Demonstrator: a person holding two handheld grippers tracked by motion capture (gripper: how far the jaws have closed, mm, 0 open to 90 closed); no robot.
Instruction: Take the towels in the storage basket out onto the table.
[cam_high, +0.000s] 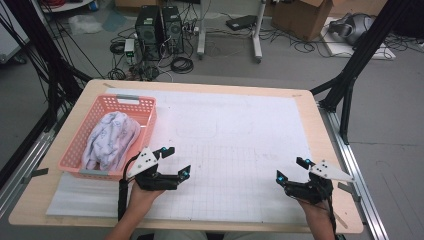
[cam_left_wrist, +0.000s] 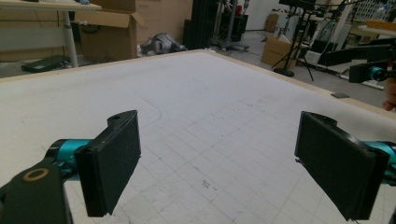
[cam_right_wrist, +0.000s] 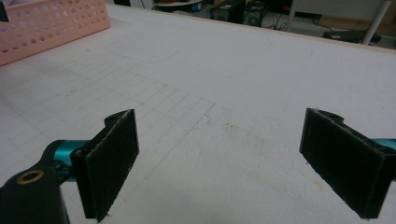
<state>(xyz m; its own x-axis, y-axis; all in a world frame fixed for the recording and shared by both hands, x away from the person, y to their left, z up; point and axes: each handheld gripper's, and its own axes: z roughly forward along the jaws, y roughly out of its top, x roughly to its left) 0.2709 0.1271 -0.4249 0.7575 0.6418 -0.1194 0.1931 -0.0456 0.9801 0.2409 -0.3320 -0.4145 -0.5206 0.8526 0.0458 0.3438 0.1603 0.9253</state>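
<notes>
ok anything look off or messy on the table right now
Nothing stands out. The cloth lies bunched inside the pink basket at the table's left, none of it over the rim. The white mat lies flat, with only faint smudges. Both grippers, left and right, are open and hold nothing.

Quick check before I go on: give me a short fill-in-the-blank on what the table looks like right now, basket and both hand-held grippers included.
1. The crumpled white cloth lies inside the ____ basket.
2. The basket stands nearest the ____ hand-held gripper.
3. The jaws of the right hand-held gripper are ____, with nothing between them.
4. Both hand-held grippers hover over the white ____-marked sheet.

Missing words: pink; left; open; grid
</notes>
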